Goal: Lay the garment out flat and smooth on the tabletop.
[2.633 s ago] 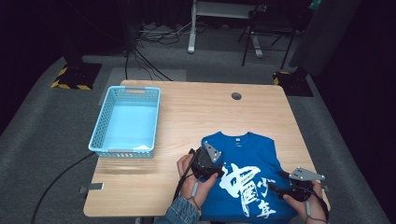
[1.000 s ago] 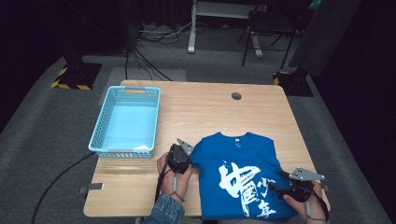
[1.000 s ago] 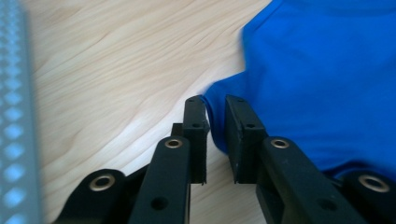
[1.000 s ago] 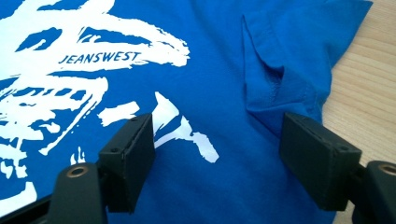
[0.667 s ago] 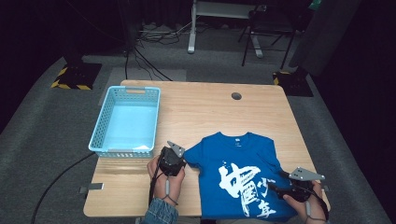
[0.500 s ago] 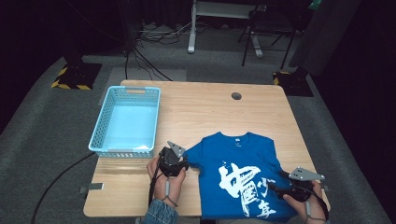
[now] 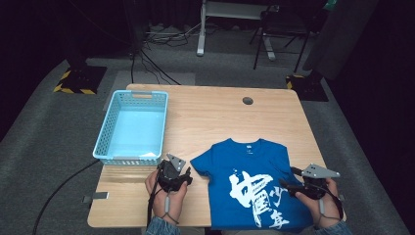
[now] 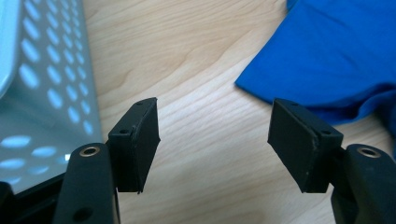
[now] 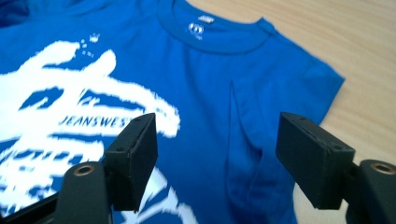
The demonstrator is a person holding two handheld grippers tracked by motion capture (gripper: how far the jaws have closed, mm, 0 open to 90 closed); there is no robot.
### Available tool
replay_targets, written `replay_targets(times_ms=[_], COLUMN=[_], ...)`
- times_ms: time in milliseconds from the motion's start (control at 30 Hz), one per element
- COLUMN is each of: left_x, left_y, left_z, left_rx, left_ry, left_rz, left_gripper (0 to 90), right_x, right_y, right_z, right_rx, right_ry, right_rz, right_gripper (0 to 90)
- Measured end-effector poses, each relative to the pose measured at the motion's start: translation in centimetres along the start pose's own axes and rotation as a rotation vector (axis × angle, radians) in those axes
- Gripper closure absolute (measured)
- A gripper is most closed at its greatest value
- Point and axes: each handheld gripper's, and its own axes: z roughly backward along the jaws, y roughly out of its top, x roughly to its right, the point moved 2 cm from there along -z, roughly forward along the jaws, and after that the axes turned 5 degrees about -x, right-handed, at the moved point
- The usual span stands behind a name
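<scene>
My left gripper [image 7: 172, 174] has just come off the blue T-shirt [image 7: 254, 183] and slid leftward; it now sits over bare wood on the table [image 7: 215, 117], between the shirt's left sleeve and the near right corner of the light-blue basket [image 7: 131, 128]. In the left gripper view its jaws stand wide apart with nothing between them, the sleeve edge [image 8: 327, 70] lying just beyond to the right. My right gripper [image 7: 307, 186] has stayed where it was, over the shirt's right side near the hem, jaws likewise spread and holding nothing; the right gripper view looks up the shirt's front toward the collar [image 9: 219, 35]. The shirt lies spread flat, print up, on the near right part of the table. I read this retreat as lining up to take the left sleeve from outside, probably for a fold, though that's my guess.
</scene>
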Motion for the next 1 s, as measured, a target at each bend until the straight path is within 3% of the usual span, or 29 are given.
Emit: replay_targets(times_ms=[500, 667, 867, 1000], left_x=[-1.5, -1.8, -2.3, -2.3], left_y=[-3.3, -3.9, -4.0, -4.0], left_z=[0.2, 0.2, -0.1, -0.2], left_rx=[-0.045, -0.015, -0.017, -0.025], left_ry=[0.010, 0.008, -0.048, -0.059], left_rz=[0.017, 0.021, 0.057, 0.044], left_gripper=[31.1, 27.7, 23.4, 17.5], right_x=[1.9, 2.7, 3.0, 3.0], right_y=[2.6, 2.5, 2.1, 2.1], right_z=[-3.1, -4.4, -5.7, -6.1], right_rx=[-0.020, -0.043, -0.072, -0.060], right_ry=[0.010, 0.012, 0.013, 0.030], right_rz=[0.019, 0.016, 0.014, 0.002], right_gripper=[32.9, 35.4, 41.5, 51.3])
